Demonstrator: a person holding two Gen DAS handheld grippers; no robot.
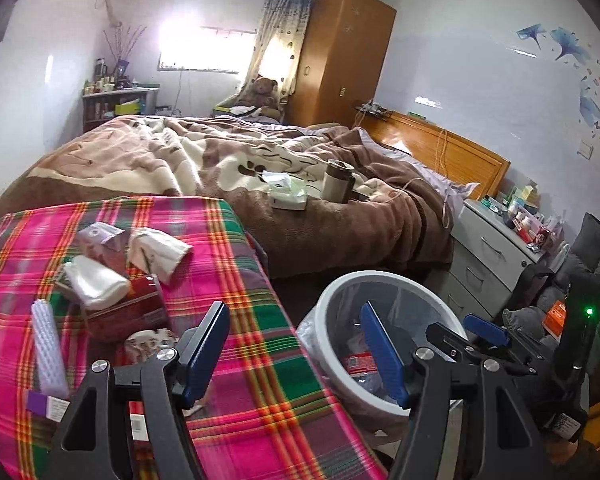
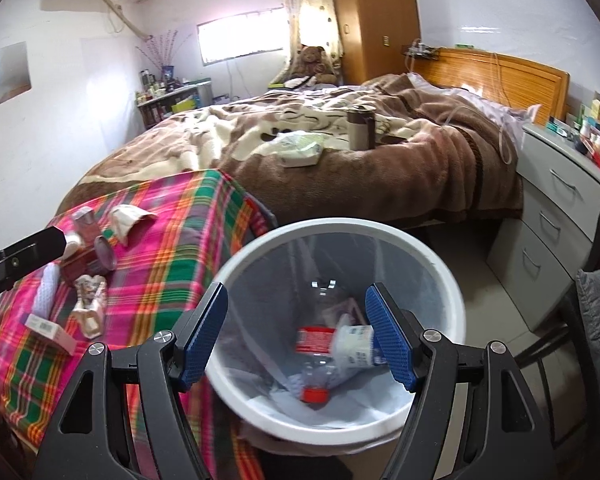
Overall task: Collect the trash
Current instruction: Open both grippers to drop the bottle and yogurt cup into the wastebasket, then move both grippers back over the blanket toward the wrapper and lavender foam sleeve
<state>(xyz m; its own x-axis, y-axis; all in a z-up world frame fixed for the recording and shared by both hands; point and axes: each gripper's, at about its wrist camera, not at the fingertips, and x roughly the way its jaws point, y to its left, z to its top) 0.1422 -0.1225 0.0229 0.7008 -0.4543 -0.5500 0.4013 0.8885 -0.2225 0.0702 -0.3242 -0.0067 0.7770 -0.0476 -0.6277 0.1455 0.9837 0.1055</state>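
Right gripper (image 2: 296,340), fingers wide and empty, hangs over white bin (image 2: 236,264) at lower centre, bottle (image 2: 314,360) apparently just dropped inside; left gripper (image 1: 296,356), half-spread and empty, faces remaining wrappers (image 1: 156,252) on plaid cloth (image 1: 228,272) at left.

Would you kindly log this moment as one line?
bin: bottle inside | right hand-held gripper: open, empty, over bin | left hand-held gripper: open, empty | table: trash left

Walls: pale, decals seen at right | window (image 1: 198,50): brightly backlit, curtain (image 1: 278,40) drawn aside | wardrobe (image 1: 340,56): wooden, set in corner | bed (image 1: 228,168): brown blanket, wooden headboard (image 1: 448,148) | drawers (image 1: 488,248): grey, placed beside bed.
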